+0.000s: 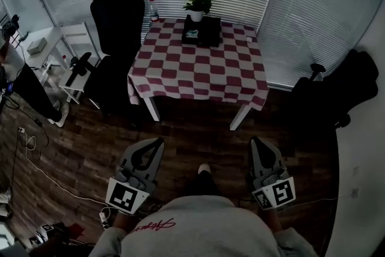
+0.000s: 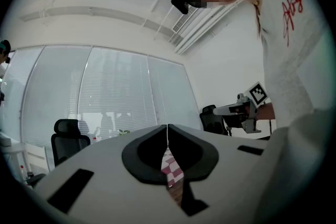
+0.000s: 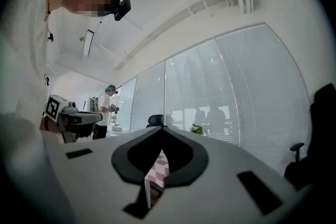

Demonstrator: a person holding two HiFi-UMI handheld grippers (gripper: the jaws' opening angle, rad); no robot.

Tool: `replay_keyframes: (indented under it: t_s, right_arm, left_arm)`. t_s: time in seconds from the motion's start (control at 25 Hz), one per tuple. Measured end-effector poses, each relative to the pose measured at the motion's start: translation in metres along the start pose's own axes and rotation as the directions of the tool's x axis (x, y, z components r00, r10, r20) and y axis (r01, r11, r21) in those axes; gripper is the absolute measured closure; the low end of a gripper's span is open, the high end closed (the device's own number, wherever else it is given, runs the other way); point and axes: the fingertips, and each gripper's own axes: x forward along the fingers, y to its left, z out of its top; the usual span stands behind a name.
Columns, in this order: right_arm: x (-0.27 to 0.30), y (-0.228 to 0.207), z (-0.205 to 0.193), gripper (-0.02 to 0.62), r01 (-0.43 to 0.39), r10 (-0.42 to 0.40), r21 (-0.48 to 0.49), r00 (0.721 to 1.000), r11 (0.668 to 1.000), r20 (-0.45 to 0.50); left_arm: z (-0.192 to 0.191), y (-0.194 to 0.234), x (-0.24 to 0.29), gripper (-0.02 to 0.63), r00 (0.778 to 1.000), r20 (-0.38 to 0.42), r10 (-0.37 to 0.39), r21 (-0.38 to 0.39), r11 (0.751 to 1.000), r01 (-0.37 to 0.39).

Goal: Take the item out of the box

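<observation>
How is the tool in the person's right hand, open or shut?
Shut and empty. In the right gripper view, the right tool has both jaws meeting at the tip; only the distant checkered tablecloth shows through.

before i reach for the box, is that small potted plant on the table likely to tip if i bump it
Probably, yes. The potted plant spreads its leaves wider than its narrow base, so it looks top-heavy. It stands right by the black box, so a nudge there could well topple it.

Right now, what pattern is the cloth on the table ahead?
The tablecloth is a dark red and white check, clearest in the head view.
</observation>
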Motion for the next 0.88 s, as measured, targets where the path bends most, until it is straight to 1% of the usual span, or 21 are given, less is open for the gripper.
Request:
replay_keyframes:
  t_s: [0.48,0.88]
  right_arm:
    - [0.063,-0.051,-0.012,0.584,0.014,-0.014,0.016,1.000,1.000,-0.015]
    - [0.119,-0.093,-0.010,0.584,-0.017,0.017,0.012,1.000,1.000,-0.004]
  left_arm:
    - [-0.013,0.043,0.069,0.588,1.000,-0.014,-0.003,-0.003,1.000,0.003]
    - [-0.014,0.074,0.127,0.588,1.000,-0.011,0.014,0.006,1.000,-0.014]
